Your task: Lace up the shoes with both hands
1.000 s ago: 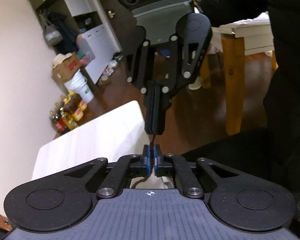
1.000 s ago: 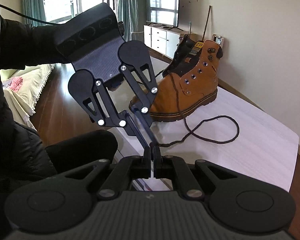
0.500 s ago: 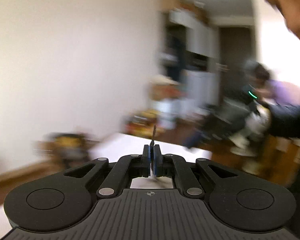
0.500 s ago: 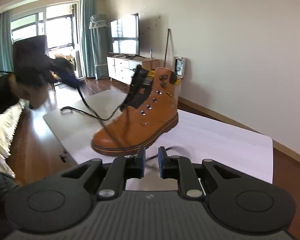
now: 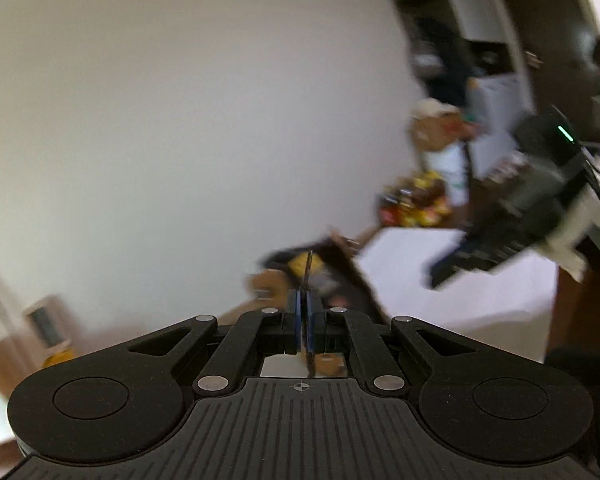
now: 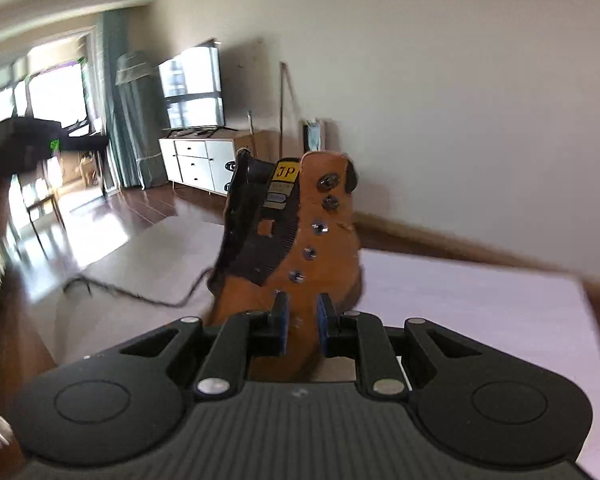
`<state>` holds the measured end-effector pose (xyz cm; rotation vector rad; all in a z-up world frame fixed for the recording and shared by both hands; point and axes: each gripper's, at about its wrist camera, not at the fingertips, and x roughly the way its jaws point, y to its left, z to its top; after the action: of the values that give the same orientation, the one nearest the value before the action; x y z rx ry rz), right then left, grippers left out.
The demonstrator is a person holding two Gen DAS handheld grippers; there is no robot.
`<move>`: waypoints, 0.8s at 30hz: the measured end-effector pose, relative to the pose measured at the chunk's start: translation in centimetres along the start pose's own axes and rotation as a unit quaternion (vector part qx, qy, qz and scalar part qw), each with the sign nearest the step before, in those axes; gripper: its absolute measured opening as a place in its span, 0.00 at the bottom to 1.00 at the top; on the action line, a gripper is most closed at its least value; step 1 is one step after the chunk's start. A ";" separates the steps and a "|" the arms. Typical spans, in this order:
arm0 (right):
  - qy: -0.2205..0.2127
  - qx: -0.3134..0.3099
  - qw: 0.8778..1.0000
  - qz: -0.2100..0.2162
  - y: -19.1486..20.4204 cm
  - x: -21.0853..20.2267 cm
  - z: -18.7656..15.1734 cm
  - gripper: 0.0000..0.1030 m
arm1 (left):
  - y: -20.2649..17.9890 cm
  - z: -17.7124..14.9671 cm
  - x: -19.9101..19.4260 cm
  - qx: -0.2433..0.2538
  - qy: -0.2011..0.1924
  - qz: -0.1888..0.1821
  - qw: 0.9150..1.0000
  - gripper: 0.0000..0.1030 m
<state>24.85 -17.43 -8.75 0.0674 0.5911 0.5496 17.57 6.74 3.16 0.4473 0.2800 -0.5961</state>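
A tan leather boot with a black tongue and metal eyelets stands on the white table, close in front of my right gripper, which is open and empty. A black lace trails from the boot to the left. My left gripper is shut on the black lace tip, which sticks up between the pads. The boot shows blurred just beyond it. The right gripper appears blurred at the right of the left wrist view.
The white table stands near a plain wall. Bottles and boxes sit on the floor beyond it. A TV and white cabinet stand at the back. The left gripper shows as a dark blur at far left.
The right gripper has let go of the lace, opened wider and moved close to the boot. The left gripper, still holding the lace tip, has swung round toward the boot.
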 end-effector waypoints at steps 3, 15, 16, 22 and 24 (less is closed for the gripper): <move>0.026 0.063 0.997 -0.020 -0.3 1.5 1.6 0.40 | -0.6 -0.8 2.0 0.001 0.004 -0.022 1.000 0.03; 0.110 0.136 0.981 -0.085 1.3 6.9 4.1 0.39 | -1.0 -4.8 2.9 0.031 -0.009 -0.064 0.997 0.03; 0.113 0.137 0.980 -0.087 1.3 7.2 4.1 0.39 | -1.1 -4.8 3.1 0.032 -0.010 -0.067 0.997 0.03; 0.130 0.156 0.976 -0.075 0.2 8.2 3.5 0.32 | -1.6 -4.7 3.5 0.041 -0.003 -0.081 0.996 0.03; 0.133 0.156 0.977 -0.052 -0.5 7.9 3.4 0.27 | -1.9 -4.4 3.9 0.048 0.005 -0.084 0.995 0.03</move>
<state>32.43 -13.49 -10.06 0.2619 0.9357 0.3627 18.97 5.65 -2.74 0.5217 0.3010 -0.7743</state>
